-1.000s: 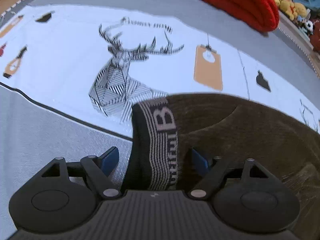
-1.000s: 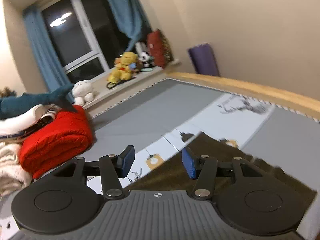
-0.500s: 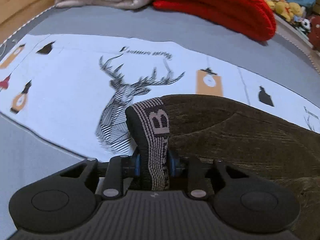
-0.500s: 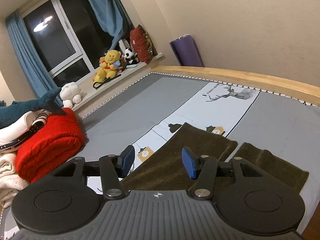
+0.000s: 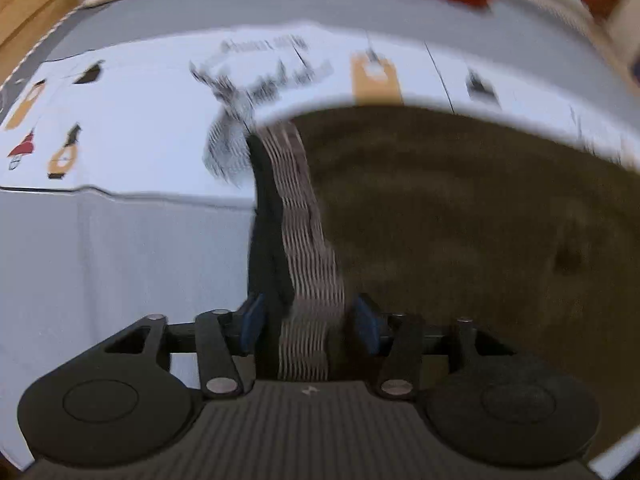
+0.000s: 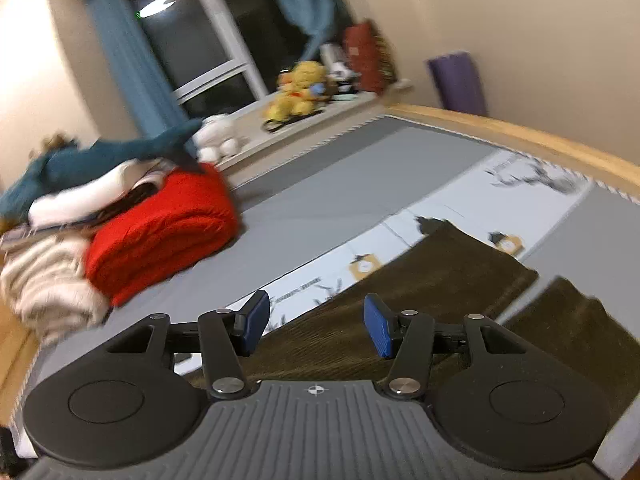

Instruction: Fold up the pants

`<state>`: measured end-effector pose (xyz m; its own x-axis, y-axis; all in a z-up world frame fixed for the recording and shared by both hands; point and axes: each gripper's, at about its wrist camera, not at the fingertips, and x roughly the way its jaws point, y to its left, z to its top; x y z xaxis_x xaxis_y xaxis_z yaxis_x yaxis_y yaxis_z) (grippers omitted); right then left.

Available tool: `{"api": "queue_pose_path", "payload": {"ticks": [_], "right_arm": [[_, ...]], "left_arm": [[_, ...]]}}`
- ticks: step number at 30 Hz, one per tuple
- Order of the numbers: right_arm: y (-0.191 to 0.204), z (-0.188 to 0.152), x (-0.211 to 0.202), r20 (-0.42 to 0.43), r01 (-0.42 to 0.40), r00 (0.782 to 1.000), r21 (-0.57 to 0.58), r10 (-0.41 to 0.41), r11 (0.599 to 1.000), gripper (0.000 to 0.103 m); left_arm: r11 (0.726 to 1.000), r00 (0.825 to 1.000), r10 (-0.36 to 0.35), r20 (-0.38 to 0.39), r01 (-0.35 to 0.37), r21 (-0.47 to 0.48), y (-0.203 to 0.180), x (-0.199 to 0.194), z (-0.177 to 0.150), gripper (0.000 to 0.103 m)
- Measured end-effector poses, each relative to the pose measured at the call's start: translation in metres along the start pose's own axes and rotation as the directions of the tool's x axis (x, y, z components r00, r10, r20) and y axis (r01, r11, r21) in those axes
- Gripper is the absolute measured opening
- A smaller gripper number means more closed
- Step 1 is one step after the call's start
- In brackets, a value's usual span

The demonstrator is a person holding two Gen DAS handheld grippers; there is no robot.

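Pants (image 6: 440,280) lengthwise, cuffs farthest away

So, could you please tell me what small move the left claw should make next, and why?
Probably close the left claw firmly on the waistband before carrying it over the legs. Its jaws have just been opening, the band lies between the pads, and blur hides whether they grip it. The right claw is open above the pants, holding nothing.
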<state>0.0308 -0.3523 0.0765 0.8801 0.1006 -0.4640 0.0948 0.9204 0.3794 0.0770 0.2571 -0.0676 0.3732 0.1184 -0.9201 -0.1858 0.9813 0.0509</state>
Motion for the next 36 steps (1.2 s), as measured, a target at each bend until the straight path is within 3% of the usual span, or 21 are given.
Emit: {"api": "queue_pose_path", "payload": {"ticks": [3,6,8,11,14,16,18,20,23,27,28,30,32,33,36], "right_arm": [[0.016,-0.002,-0.003,0.002,-0.024,1.0,-0.097,0.024,0.995,0.055],[0.026,-0.002,-0.003,0.019,-0.022,0.999,-0.193,0.026,0.981,0.055],[0.029,-0.001,0.0,0.028,-0.006,1.0,-0.219,0.012,0.976,0.055],[0.023,0.003,0.013,0.023,0.011,1.0,-0.174,-0.007,0.985,0.055],[0.02,0.006,0.028,-0.007,0.023,1.0,-0.113,-0.024,0.993,0.055],[0.022,0.004,0.036,-0.031,0.014,0.999,-0.091,-0.017,0.996,0.055],[0.029,0.002,0.04,-0.049,-0.002,0.999,-0.088,-0.002,0.996,0.055],[0.036,-0.001,0.04,-0.055,-0.025,0.998,-0.107,0.02,0.994,0.055],[0.049,-0.004,0.039,-0.059,-0.05,0.997,-0.157,0.041,0.986,0.055],[0.059,-0.009,0.039,-0.074,-0.049,0.997,-0.201,0.035,0.978,0.055],[0.06,-0.009,0.039,-0.078,-0.048,0.996,-0.202,0.033,0.978,0.055],[0.059,-0.01,0.038,-0.082,-0.046,0.996,-0.193,0.031,0.98,0.055],[0.057,-0.01,0.035,-0.081,-0.044,0.996,-0.184,0.03,0.982,0.055],[0.056,-0.01,0.034,-0.075,-0.042,0.997,-0.185,0.028,0.982,0.055],[0.055,-0.009,0.027,-0.014,-0.005,1.0,-0.211,0.002,0.977,0.055]], "left_arm": [[0.987,0.987,0.123,-0.099,-0.111,0.117,-0.005,0.025,-0.027,0.062],[0.997,0.989,0.065,-0.131,-0.059,0.047,0.01,0.028,-0.033,0.052],[0.996,0.986,0.083,-0.145,-0.077,0.047,0.01,0.027,-0.032,0.052],[0.986,0.977,0.139,-0.16,-0.123,0.11,0.0,0.024,-0.031,0.053],[0.986,0.967,0.164,-0.195,-0.156,0.055,0.0,0.011,-0.02,0.05],[0.984,0.977,0.175,-0.121,-0.175,0.014,0.0,-0.016,-0.011,0.05],[0.991,0.991,0.129,-0.017,-0.13,-0.044,-0.005,-0.053,-0.003,0.052],[0.99,0.993,0.093,0.074,-0.085,-0.111,-0.01,-0.086,0.001,0.055],[0.987,0.98,0.024,0.2,0.008,-0.16,-0.029,-0.125,-0.001,0.06],[0.985,0.942,-0.014,0.336,0.07,-0.156,-0.061,-0.141,-0.012,0.074],[0.988,0.935,-0.016,0.355,0.069,-0.137,-0.069,-0.138,-0.016,0.074],[0.992,0.948,-0.014,0.318,0.054,-0.117,-0.089,-0.132,-0.009,0.074],[0.988,0.931,-0.033,0.364,0.084,-0.126,-0.099,-0.136,-0.001,0.078],[0.991,0.923,-0.013,0.385,0.063,-0.118,-0.105,-0.136,0.002,0.078],[0.995,0.922,0.02,0.388,0.018,-0.095,-0.12,-0.127,0.008,0.079]]}}
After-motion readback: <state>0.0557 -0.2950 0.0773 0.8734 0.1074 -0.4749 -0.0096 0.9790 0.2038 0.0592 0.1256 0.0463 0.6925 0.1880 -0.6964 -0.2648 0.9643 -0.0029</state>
